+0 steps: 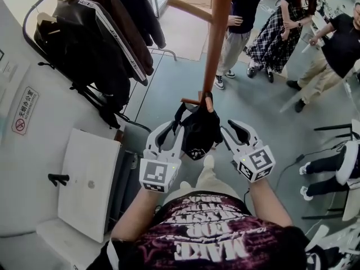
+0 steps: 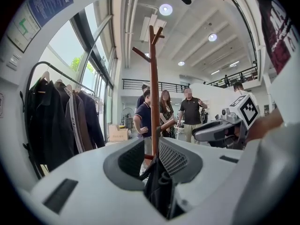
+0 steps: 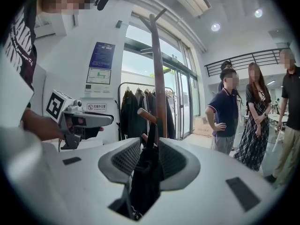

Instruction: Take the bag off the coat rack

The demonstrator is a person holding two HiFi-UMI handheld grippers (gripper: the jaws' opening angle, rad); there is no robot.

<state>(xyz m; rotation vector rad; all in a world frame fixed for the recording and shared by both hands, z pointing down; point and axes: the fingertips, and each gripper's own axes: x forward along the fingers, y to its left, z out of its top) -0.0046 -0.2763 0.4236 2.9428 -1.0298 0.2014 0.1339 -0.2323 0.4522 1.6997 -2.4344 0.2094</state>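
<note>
Grey-green lobby floor lies beneath a wooden coat rack. A black bag hangs by its strap from a low peg on the rack's pole. The left gripper and right gripper each pinch the bag's fabric from opposite sides. The sensible move is to raise both grippers evenly until the strap clears the peg's tip, then draw away from the pole. How the strap loops over the peg is hard to make out, and the bag hides the rack's base.
</note>
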